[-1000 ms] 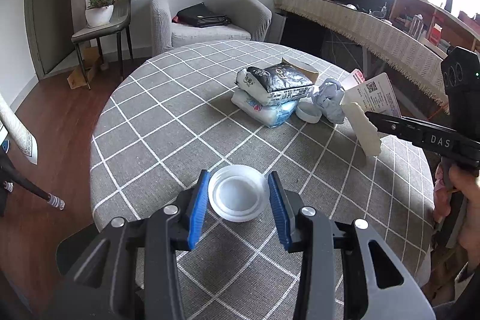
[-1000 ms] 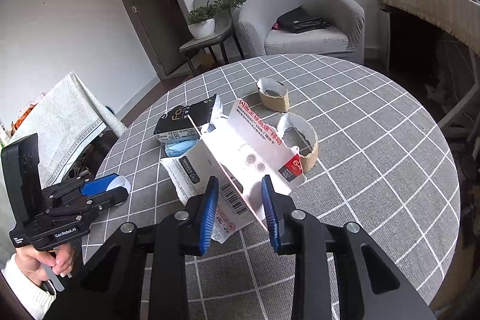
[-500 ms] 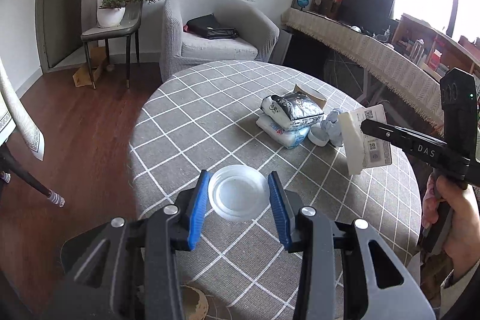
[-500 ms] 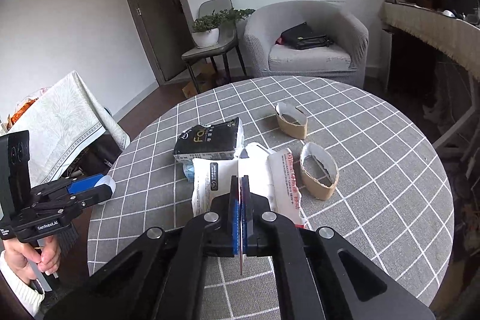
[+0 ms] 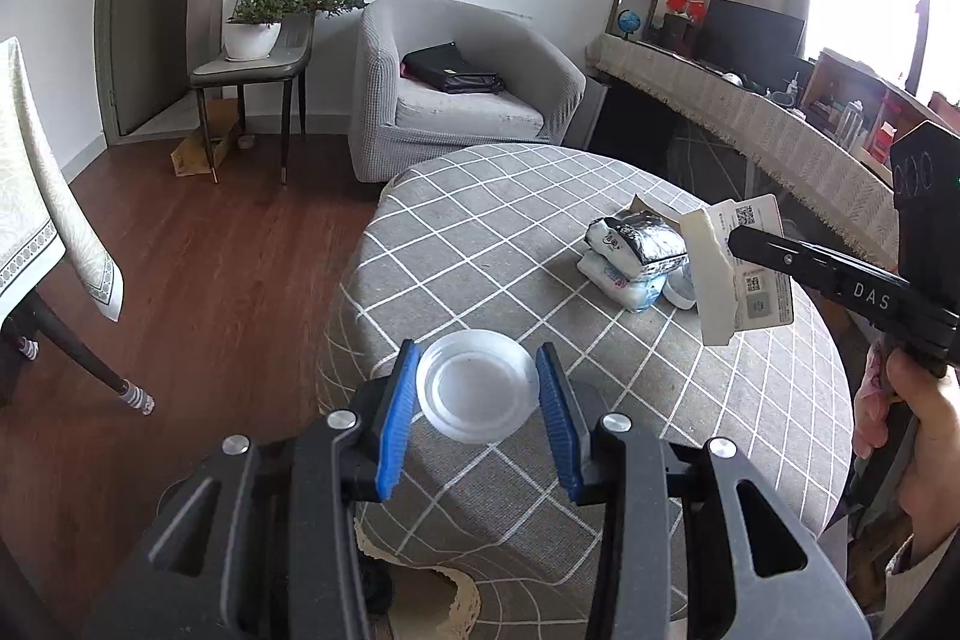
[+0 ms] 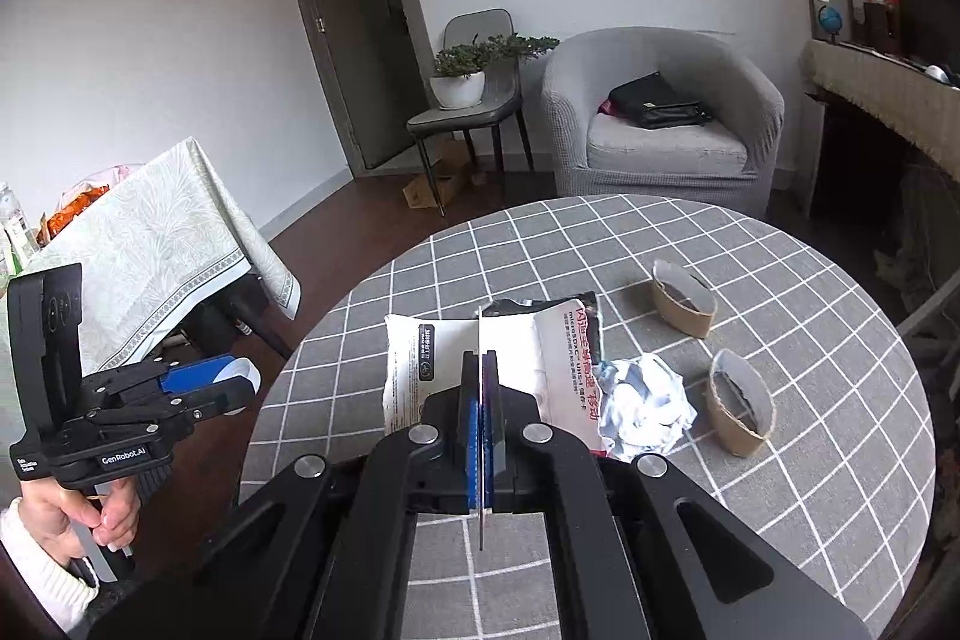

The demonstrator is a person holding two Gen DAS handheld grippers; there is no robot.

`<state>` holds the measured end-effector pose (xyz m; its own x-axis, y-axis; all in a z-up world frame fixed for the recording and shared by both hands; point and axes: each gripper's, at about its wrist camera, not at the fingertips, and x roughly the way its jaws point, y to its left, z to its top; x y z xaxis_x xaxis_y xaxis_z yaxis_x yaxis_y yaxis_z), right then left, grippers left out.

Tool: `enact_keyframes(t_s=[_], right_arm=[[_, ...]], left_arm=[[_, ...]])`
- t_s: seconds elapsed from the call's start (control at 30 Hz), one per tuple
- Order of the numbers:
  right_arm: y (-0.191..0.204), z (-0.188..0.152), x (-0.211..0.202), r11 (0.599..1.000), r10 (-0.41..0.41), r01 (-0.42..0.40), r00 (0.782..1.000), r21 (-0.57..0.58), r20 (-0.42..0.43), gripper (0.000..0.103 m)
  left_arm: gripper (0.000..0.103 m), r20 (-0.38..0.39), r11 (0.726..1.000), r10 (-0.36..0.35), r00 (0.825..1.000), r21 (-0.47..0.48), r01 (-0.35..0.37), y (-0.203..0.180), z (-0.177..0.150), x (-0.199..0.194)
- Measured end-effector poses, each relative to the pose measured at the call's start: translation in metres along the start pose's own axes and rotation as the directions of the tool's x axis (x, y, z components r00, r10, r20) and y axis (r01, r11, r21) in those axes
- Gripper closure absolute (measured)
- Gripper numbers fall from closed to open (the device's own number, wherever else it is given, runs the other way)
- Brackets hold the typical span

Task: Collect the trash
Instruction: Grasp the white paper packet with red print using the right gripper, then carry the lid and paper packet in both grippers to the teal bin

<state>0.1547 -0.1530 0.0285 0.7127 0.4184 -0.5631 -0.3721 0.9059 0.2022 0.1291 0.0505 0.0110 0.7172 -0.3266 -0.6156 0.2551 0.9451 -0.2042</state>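
Round translucent plastic lid pinched between left fingers — flat white card package clamped edgewise in shut right fingers, twelve o'clock.

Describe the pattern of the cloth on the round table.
The round table's cloth is grey with a grid of thin white lines; the right wrist view shows it best.

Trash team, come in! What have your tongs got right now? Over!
Left tongs clamp round translucent plastic lid. Right tongs shut on flat white printed package. Crumpled white tissue, two brown paper cups on table.
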Motion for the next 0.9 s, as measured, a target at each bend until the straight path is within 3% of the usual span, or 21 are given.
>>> enact_keyframes(t_s=[0.6, 0.9], right_arm=[[0.075, 0.013, 0.054, 0.991, 0.117, -0.121, 0.991, -0.051, -0.061, 0.102], [0.125, 0.016, 0.083, 0.974, 0.203, -0.212, 0.974, -0.084, -0.105, 0.102]], left_arm=[[0.061, -0.013, 0.993, 0.11, 0.994, -0.044, -0.111, 0.074, -0.009, -0.023], [0.061, -0.113, 0.983, 0.161, 0.98, -0.068, -0.169, 0.125, -0.033, -0.017]])
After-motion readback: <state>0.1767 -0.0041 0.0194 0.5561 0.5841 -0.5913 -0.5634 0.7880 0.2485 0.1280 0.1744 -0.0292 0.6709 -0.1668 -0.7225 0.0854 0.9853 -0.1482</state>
